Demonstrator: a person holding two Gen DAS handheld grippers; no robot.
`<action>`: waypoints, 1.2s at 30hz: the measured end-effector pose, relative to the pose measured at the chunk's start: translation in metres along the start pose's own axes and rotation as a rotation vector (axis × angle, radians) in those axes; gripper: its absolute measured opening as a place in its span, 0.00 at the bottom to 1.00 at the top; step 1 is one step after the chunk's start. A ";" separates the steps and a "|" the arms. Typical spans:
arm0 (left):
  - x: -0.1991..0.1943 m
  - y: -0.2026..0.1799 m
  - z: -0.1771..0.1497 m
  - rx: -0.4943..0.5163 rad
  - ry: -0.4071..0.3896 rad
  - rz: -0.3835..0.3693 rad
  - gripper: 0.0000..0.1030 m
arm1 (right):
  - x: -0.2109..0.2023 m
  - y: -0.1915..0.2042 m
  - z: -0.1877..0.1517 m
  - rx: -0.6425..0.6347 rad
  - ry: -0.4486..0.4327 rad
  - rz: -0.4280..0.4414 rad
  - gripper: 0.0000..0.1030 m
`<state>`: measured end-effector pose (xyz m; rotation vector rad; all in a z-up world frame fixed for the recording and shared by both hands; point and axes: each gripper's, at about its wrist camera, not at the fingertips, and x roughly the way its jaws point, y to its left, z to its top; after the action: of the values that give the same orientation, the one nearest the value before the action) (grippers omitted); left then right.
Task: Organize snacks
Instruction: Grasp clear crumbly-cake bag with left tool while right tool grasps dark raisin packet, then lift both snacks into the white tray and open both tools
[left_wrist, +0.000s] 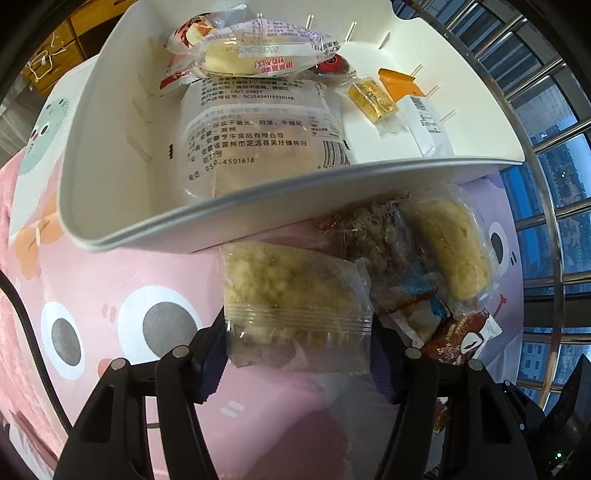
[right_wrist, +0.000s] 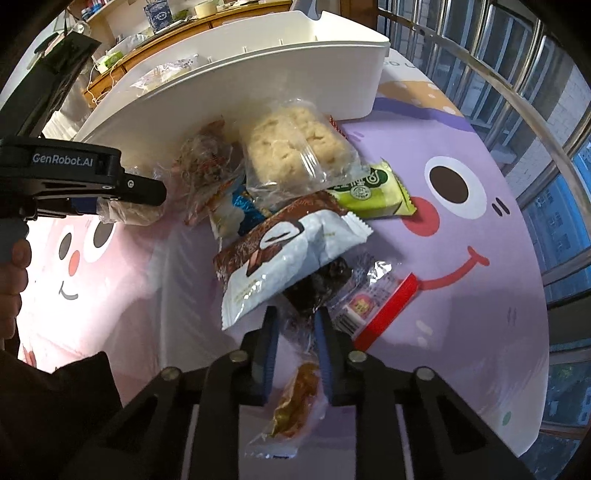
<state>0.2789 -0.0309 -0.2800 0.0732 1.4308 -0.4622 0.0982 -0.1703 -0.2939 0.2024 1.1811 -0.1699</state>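
Observation:
My left gripper (left_wrist: 299, 332) is shut on a clear-wrapped pale rice cake (left_wrist: 291, 295), held just in front of the white bin (left_wrist: 184, 236). The bin holds several wrapped snacks, among them a large clear packet (left_wrist: 258, 136). My right gripper (right_wrist: 295, 325) is shut on a clear wrapper with a dark snack (right_wrist: 317, 280), at the near edge of a snack pile. The pile has a brown-and-white packet (right_wrist: 288, 251), a green packet (right_wrist: 373, 184) and a rice cake (right_wrist: 295, 144). The left gripper also shows in the right wrist view (right_wrist: 122, 201) at the left.
A cartoon-printed pink and purple tablecloth (right_wrist: 461, 295) covers the table. A red-edged packet (right_wrist: 384, 306) lies right of my right gripper. An amber snack packet (right_wrist: 295, 402) lies under it. A metal window railing (right_wrist: 517, 92) runs along the right. A cluttered wooden shelf (right_wrist: 166, 22) stands behind.

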 end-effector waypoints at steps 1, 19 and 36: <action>-0.002 0.000 -0.002 0.002 -0.004 -0.001 0.61 | -0.001 0.000 -0.001 -0.001 0.002 0.001 0.17; -0.064 -0.004 -0.036 0.011 -0.096 -0.017 0.61 | -0.051 0.007 -0.008 -0.074 -0.086 0.029 0.15; -0.142 -0.024 -0.035 0.032 -0.238 -0.034 0.61 | -0.089 -0.006 0.055 -0.218 -0.228 0.075 0.16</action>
<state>0.2281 -0.0044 -0.1428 0.0186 1.1928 -0.5043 0.1131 -0.1873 -0.1911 0.0340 0.9553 0.0023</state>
